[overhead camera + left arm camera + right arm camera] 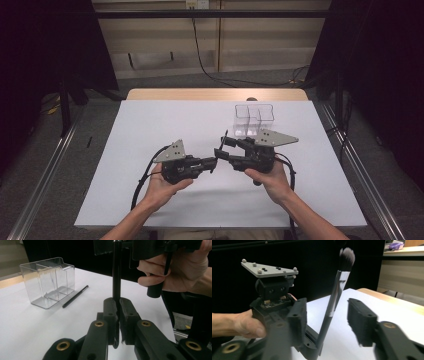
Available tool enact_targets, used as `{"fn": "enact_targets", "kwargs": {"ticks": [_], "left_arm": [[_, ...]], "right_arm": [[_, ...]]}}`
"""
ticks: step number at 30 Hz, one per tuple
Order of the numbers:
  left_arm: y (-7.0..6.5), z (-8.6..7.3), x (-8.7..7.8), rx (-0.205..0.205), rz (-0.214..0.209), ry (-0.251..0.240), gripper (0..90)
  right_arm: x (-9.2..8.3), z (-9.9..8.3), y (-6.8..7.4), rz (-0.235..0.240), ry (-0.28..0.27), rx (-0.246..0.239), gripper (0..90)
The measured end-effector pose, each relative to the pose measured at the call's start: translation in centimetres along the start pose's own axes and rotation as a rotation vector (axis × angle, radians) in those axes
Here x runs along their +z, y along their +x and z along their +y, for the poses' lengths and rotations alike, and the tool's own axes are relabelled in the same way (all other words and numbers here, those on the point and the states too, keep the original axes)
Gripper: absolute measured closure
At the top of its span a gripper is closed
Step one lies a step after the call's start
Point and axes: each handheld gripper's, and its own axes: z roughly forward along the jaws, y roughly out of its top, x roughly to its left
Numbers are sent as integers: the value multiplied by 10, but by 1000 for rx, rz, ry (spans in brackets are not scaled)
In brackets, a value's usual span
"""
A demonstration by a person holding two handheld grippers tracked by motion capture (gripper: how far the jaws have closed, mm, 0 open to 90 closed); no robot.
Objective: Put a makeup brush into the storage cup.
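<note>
My left gripper (117, 315) is clamped on the handle of a makeup brush (334, 300), bristles up. My right gripper (327, 317) stands half-wide around that handle, pads not yet touching: a handover, I judge. Next it must close squarely on the handle. Beyond, a clear divided organizer (47, 281) waits, with a black pencil (75, 296) just beside it.
</note>
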Motion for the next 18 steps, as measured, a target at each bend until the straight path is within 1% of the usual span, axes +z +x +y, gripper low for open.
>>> {"fn": "enact_targets", "kwargs": {"ticks": [3, 9, 13, 18], "left_arm": [[0, -1, 1, -4, -3, -1, 844], [1, -2, 0, -8, -2, -4, 844], [1, -2, -1, -11, -1, -2, 844], [1, -4, 2, -8, -5, 7, 844]], "right_arm": [[0, -1, -1, 3, 9, 1, 588], [0, -1, -2, 11, 14, 12, 625], [0, -2, -2, 18, 23, 12, 700], [1, -3, -4, 23, 30, 27, 744]]}}
